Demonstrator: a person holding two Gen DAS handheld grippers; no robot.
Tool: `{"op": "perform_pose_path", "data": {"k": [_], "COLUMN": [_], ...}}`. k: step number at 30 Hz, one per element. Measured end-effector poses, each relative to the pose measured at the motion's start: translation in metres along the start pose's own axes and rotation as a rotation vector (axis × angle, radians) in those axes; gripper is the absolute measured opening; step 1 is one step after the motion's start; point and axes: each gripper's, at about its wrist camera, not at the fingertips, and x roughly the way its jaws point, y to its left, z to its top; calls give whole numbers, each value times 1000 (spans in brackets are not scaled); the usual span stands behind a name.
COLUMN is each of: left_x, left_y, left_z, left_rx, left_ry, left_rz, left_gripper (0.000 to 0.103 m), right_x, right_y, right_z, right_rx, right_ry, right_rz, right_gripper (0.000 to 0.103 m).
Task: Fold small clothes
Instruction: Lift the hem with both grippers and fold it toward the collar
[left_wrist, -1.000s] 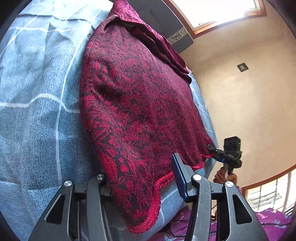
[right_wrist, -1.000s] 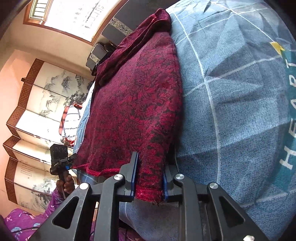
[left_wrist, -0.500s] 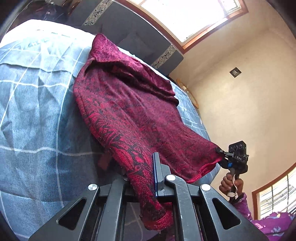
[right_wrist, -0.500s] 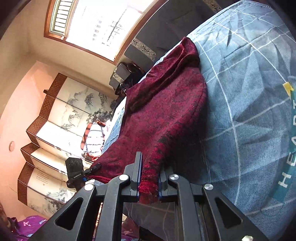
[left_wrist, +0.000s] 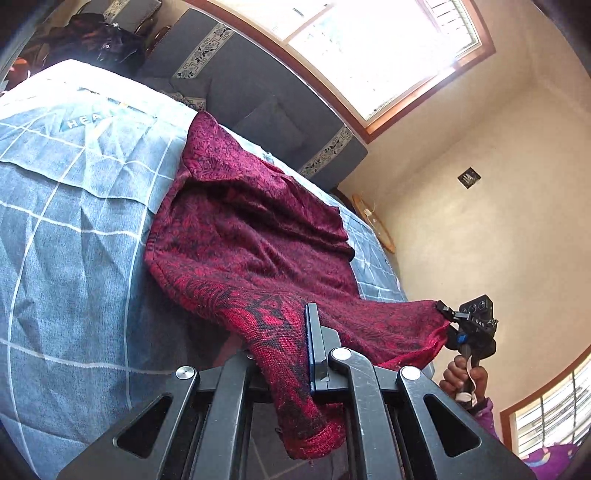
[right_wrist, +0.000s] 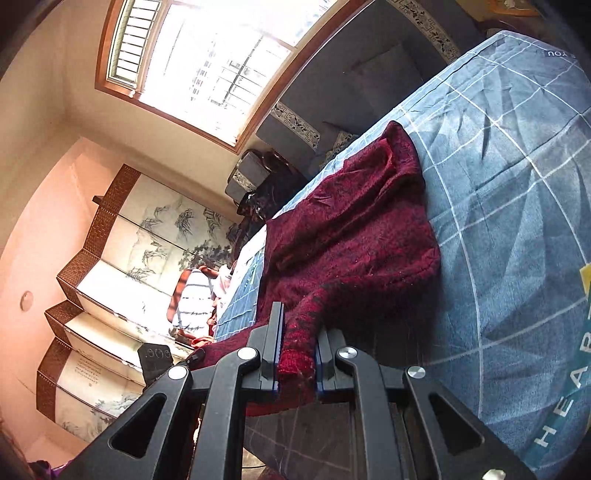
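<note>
A dark red patterned knit garment (left_wrist: 251, 236) (right_wrist: 351, 236) lies on a blue bedspread, its near hem lifted off the bed. My left gripper (left_wrist: 291, 354) is shut on one hem corner, which bunches between the pads and hangs below them. My right gripper (right_wrist: 297, 350) is shut on the other hem corner. In the left wrist view the right gripper (left_wrist: 448, 314) shows at the far right, held by a hand (left_wrist: 463, 376), with the hem stretched between the two. The far collar end still rests on the bed.
The blue bedspread (left_wrist: 66, 258) (right_wrist: 517, 184) with white grid lines covers the bed. A dark headboard (left_wrist: 258, 92) and window stand beyond. A folding painted screen (right_wrist: 110, 277) and a striped cloth (right_wrist: 192, 302) lie to the left in the right wrist view.
My left gripper closed on the hem corner. Both grippers rose and tilted up, lifting the garment's near edge off the bed and stretching it between them.
</note>
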Motion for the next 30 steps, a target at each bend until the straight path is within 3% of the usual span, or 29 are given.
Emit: {"op": "perform_pose_path", "data": {"k": [6,18,30], "left_x": [12,55,95], "left_y": [0,33,42], "left_z": [25,75,102], "left_rx": [25,-35,30], "left_ry": [-22,-45,-40], "left_rz": [33,128,235], "left_gripper": [7,7,7], "right_x": [13,54,84], "right_y": [3,-17,-36], "right_z": [27,79,107], "right_rx": [5,34,40], "right_ry": [-9,-9,-46], "right_rz": [-19,-89,-126], "right_gripper": [14,14,14]}}
